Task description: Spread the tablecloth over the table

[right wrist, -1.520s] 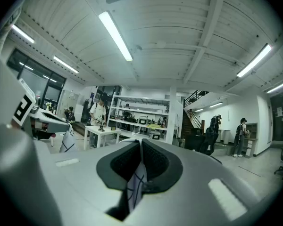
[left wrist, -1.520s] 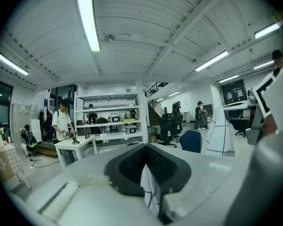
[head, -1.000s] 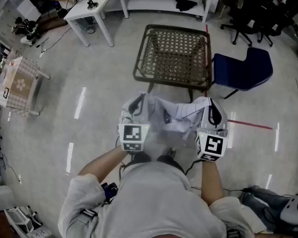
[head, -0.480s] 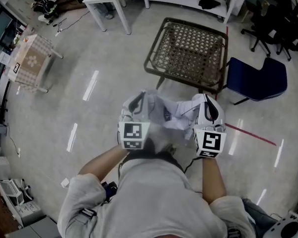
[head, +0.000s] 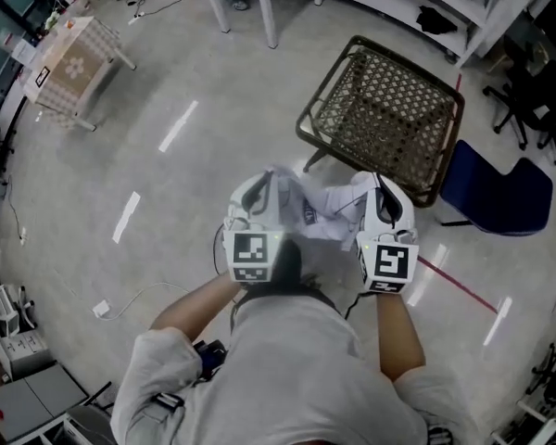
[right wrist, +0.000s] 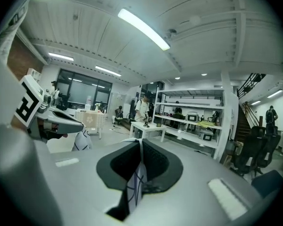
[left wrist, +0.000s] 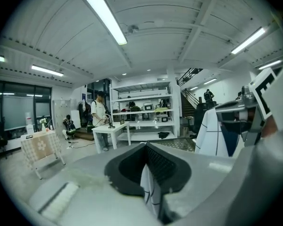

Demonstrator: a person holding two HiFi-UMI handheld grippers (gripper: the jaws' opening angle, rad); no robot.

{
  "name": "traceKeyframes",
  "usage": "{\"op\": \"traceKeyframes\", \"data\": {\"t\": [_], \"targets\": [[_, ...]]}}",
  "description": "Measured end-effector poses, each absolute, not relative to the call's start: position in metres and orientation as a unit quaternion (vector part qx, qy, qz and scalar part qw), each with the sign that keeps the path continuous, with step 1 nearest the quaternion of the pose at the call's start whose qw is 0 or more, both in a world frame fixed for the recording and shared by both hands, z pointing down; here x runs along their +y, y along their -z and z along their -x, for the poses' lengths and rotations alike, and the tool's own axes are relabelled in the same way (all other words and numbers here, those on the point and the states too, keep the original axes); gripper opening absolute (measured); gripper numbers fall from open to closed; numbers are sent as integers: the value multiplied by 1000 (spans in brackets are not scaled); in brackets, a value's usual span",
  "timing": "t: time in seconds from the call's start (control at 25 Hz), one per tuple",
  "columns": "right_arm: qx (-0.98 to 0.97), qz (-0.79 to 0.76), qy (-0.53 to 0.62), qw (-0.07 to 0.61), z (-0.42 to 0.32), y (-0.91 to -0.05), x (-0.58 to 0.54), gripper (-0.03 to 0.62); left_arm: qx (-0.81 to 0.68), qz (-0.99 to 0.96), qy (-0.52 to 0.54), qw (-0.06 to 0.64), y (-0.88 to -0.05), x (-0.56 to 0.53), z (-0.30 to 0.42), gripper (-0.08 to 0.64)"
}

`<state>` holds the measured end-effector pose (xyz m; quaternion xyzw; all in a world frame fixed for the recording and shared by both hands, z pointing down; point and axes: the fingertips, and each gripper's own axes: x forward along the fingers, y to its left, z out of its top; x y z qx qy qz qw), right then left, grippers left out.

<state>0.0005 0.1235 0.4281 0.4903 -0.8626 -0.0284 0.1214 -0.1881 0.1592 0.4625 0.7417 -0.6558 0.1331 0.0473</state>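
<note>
Tablecloth: a loose white bundle with thin dark lines, hanging between the 2 grippers in front of the person's body; it is over no table yet

Grip state:
- left gripper: clenched on 1 edge of the fabric; the left gripper view shows a fold pinched between its jaws
- right gripper: clamped on another edge; the right gripper view shows a strip of cloth standing between its jaws
- both grippers sit side by side, with slack cloth sagging between them

Surroundings:
- wicker-topped table: ahead and to the right, bare on top, near the cloth but not under it; judged to be the target
- blue chair: just beside the table's right corner
- small table: well apart at the upper left, already covered with a checked cloth

Step in hand, as judged: bring the cloth to the table, then open it out

Procedure:
1. Keep both grips firm; a slipped edge drops the whole bundle
2. Face the near side of the table squarely, clear of the chair
3. Draw the 2 grippers apart until the held edge is taut
4. Lift the edge above the far rim, so that the cloth does not catch on the wicker
5. Lower it evenly; check the overhang on every side before letting go
</note>
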Motion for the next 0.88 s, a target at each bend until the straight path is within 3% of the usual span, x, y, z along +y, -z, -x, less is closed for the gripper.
{"op": "traceKeyframes", "data": {"t": [0.88], "targets": [[-935, -333, 46, 114, 282, -430, -51, 8, -750, -649, -109, 68, -459, 20, 421, 21]]}}
